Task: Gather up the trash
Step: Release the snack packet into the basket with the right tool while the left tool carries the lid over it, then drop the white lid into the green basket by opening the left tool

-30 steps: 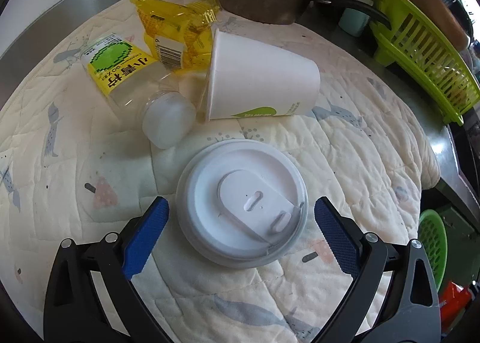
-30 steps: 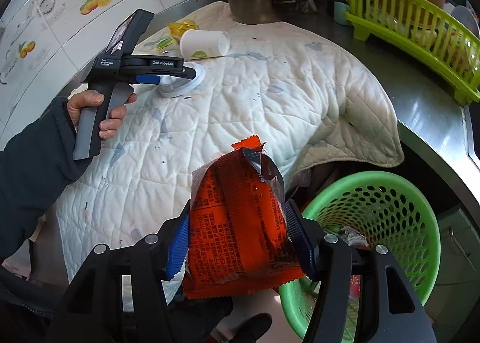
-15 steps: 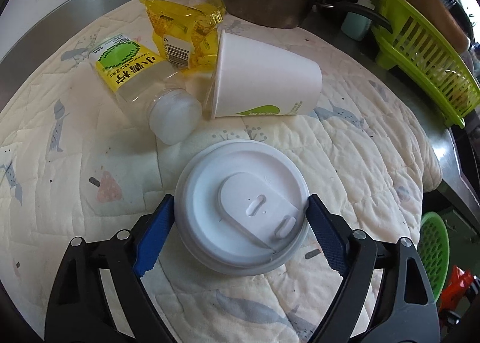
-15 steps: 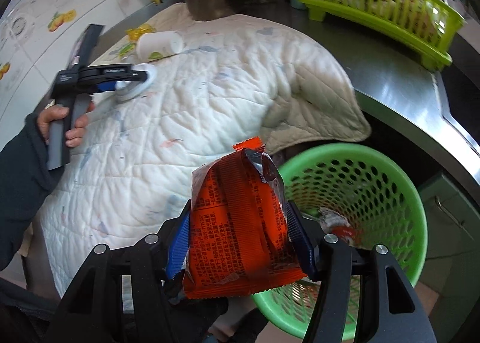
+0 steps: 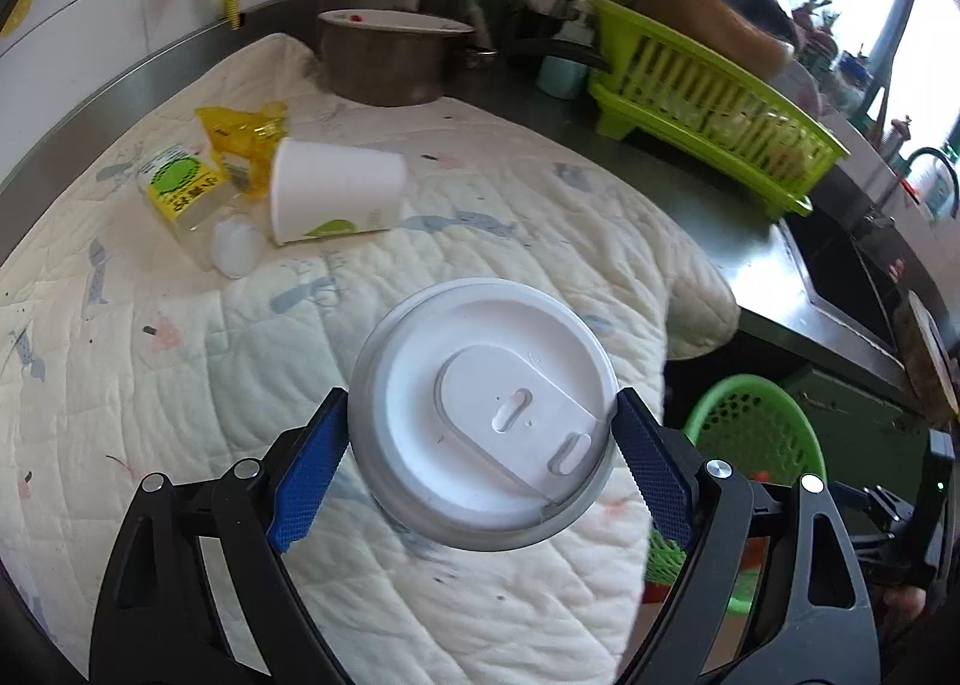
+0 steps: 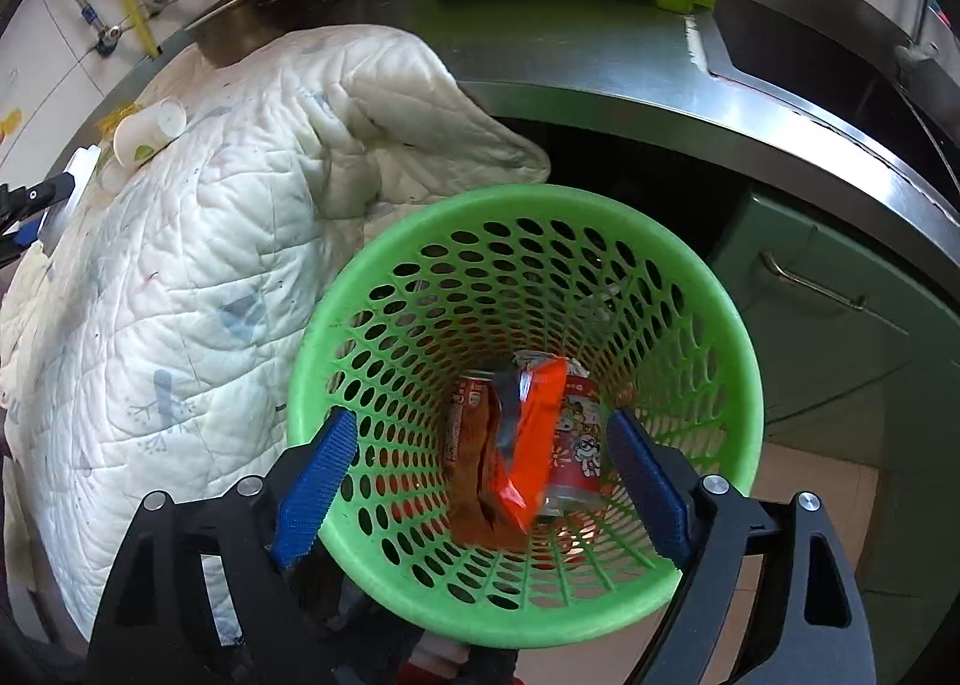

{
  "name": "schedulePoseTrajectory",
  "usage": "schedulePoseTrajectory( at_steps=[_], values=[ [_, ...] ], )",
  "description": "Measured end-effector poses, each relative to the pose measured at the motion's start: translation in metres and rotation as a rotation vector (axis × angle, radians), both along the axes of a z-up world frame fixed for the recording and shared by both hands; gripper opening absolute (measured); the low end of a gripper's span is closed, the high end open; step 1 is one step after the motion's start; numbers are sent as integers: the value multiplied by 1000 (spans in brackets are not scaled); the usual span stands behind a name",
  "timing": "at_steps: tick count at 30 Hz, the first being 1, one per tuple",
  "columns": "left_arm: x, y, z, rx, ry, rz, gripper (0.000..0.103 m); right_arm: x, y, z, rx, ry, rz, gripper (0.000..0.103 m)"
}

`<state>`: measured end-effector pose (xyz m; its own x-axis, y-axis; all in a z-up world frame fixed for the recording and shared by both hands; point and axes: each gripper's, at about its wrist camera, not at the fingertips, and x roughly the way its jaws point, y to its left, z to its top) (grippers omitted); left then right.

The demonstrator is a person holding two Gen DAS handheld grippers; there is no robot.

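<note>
The left tool [image 5: 483, 448] has two black plastic arms with triangular cut-outs, each tipped by a blue pad [image 5: 307, 486] with a fine dimpled texture. Round silver screw heads — two on each side — sit where the arms hinge. The right tool [image 6: 480, 478] is built the same way: black skeletal frame, blue textured pads [image 6: 313, 486], and paired silver screws at the joints. At the far left of the right wrist view, a sliver of the left tool shows as a black bar with a blue patch. In the left wrist view's lower right corner there is a black shape with a small green light — possibly part of the other tool, though the view is too dim to be sure.
</note>
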<state>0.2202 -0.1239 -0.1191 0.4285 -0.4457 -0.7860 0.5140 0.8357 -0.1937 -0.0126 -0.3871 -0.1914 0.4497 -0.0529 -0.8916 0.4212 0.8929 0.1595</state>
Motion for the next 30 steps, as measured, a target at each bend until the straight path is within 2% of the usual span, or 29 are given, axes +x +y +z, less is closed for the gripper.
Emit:
schedulePoseTrajectory(
  at_steps=[6, 9, 17, 19, 23, 25, 30],
  values=[
    [-56, -57, -2, -19, 17, -149, 86, -29, -9, 16, -18, -45, -18, 85],
    [-84, -91, -14, -8, 44, -224, 86, -46, -12, 29, -35, -71, -22, 85],
    [-130, -154, -45, 51, 97, -339, 88, -80, -19, 50, -48, -128, -36, 86],
    [-137, -163, -50, 74, 100, -349, 88, -86, -20, 54, -47, -139, -37, 86],
    [-144, -169, -54, 74, 119, -358, 89, -93, -22, 58, -49, -151, -38, 86],
    [-144, -166, -51, 52, 123, -362, 93, -92, -22, 59, -47, -156, -38, 86],
    [-141, -161, -43, 51, 104, -351, 94, -85, -21, 61, -48, -162, -22, 86]
  ],
)
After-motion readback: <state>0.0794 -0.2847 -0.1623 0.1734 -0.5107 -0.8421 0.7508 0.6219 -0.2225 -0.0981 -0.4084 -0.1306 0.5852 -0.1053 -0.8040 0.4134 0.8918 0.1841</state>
